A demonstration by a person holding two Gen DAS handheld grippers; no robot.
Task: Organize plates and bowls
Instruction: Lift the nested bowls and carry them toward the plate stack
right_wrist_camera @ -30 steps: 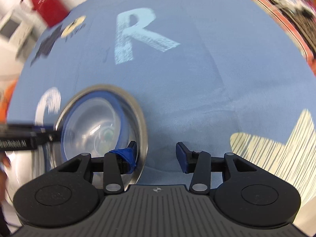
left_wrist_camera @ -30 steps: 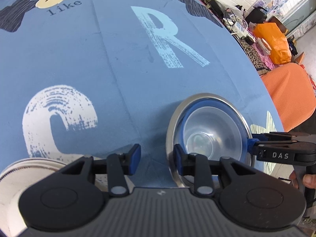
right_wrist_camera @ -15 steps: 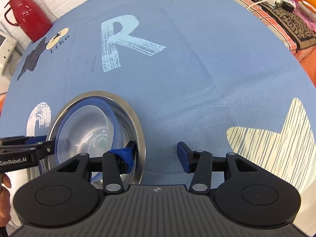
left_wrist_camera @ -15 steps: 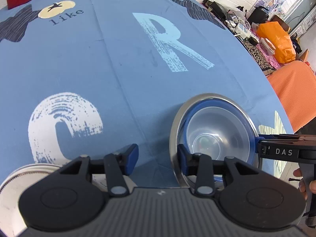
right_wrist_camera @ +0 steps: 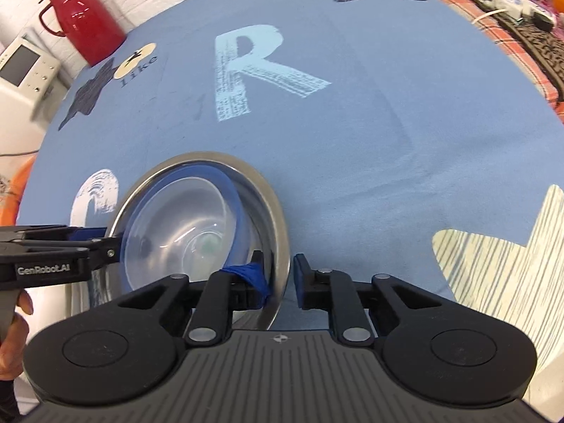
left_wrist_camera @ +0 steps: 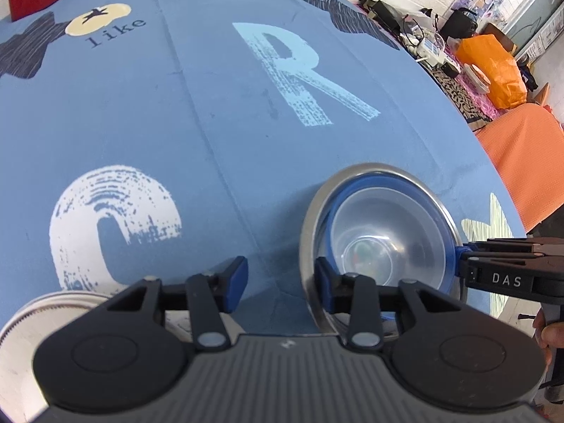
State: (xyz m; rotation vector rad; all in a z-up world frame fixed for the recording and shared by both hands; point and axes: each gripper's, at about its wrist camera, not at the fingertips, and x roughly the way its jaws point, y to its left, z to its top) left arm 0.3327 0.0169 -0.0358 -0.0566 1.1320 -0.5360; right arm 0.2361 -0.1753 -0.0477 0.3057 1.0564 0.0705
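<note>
A steel bowl (left_wrist_camera: 310,218) sits on the blue tablecloth (left_wrist_camera: 176,123) with a clear plastic bowl (left_wrist_camera: 398,225) with a blue rim nested inside. My left gripper (left_wrist_camera: 278,280) is open and straddles the steel bowl's left rim, one finger inside and one outside. In the right wrist view the steel bowl (right_wrist_camera: 271,197) has its near rim pinched between the fingers of my right gripper (right_wrist_camera: 280,278), and the clear bowl (right_wrist_camera: 176,225) leans inside it. The left gripper (right_wrist_camera: 109,243) shows at the far rim. A white plate (left_wrist_camera: 31,320) lies under my left gripper.
A red thermos (right_wrist_camera: 81,17) and a white device (right_wrist_camera: 24,67) stand beyond the table's far left. An orange-covered seat (left_wrist_camera: 521,155) and a cluttered side table (left_wrist_camera: 440,46) lie off the right edge. A hand (right_wrist_camera: 14,338) holds the left gripper's handle.
My right gripper's fingers have come together on the steel bowl's rim. The left gripper has stayed open at the opposite rim, barely moving.
</note>
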